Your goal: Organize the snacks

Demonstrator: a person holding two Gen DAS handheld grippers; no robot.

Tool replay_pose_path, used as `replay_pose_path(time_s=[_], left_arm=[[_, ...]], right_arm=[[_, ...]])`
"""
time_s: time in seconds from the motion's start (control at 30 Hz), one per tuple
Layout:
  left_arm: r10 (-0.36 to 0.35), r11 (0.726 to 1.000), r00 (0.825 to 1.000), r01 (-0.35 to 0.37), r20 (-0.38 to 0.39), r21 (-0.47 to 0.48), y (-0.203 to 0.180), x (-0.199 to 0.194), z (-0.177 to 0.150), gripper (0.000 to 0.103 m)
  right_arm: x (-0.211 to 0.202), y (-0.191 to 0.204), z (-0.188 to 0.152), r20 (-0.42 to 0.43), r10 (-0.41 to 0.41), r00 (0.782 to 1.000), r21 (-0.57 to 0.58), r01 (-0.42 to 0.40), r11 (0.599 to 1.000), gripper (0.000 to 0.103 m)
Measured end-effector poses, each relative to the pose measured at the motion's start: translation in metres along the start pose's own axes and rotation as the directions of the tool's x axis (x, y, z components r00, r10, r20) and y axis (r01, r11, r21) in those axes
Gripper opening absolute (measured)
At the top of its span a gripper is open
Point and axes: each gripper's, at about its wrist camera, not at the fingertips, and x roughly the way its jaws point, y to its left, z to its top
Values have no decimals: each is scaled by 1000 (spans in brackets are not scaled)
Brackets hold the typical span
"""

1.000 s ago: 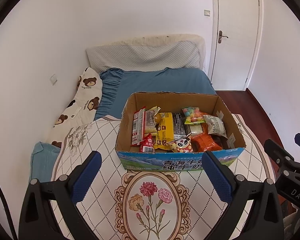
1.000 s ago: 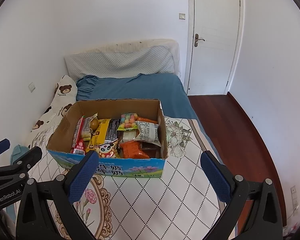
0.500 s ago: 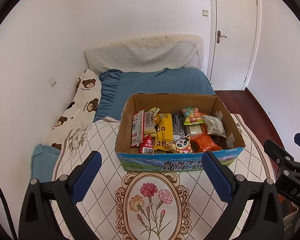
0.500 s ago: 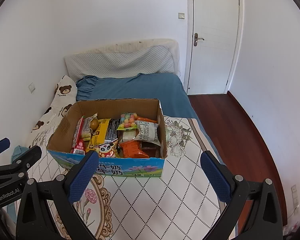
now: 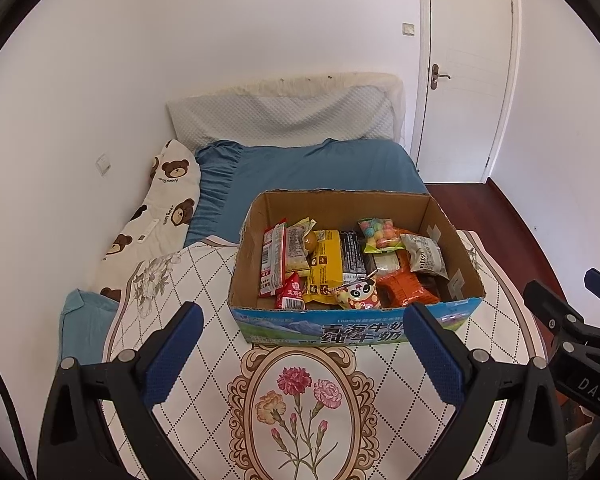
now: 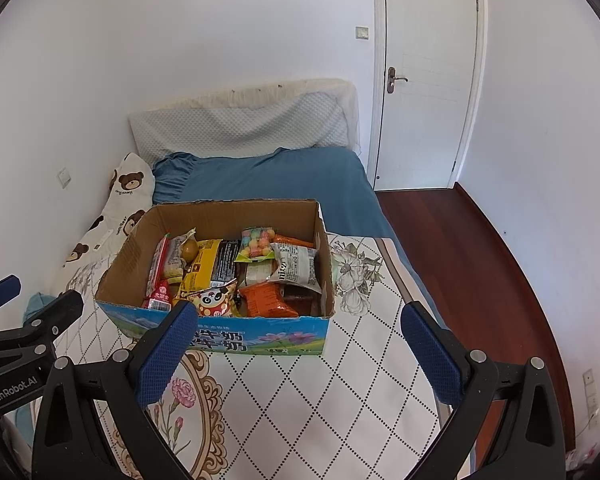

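Note:
An open cardboard box (image 5: pixel 440 216) with a blue printed front stands on a floral quilt on the bed; it also shows in the right wrist view (image 6: pixel 228 216). It holds several snack packs: a red pack (image 5: pixel 273 258), a yellow pack (image 5: pixel 327 266), a panda pack (image 5: pixel 358 292), an orange pack (image 5: pixel 406 288) and a candy bag (image 5: pixel 378 232). My left gripper (image 5: pixel 302 354) is open and empty, in front of the box. My right gripper (image 6: pixel 298 354) is open and empty, in front of the box's right corner.
The white floral quilt (image 5: pixel 300 396) covers the near bed. A bear-print pillow (image 5: pixel 160 208) lies left by the wall. Blue sheet (image 5: pixel 320 168) and grey headboard cushion (image 5: pixel 280 116) are behind. A white door (image 6: pixel 428 76) and red wood floor (image 6: pixel 460 256) are right.
Both views have shifted only slightly; the box and snacks stay put, and both grippers stay open.

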Motion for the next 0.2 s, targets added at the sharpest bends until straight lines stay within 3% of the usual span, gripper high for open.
replay_pose_path(time_s=[0.2], left_arm=[[-2,1000,1000,2,0,-2,1,-1,0,102]], right_arm=[[-3,2,1,-1,-1,1000,3,1,1000,103]])
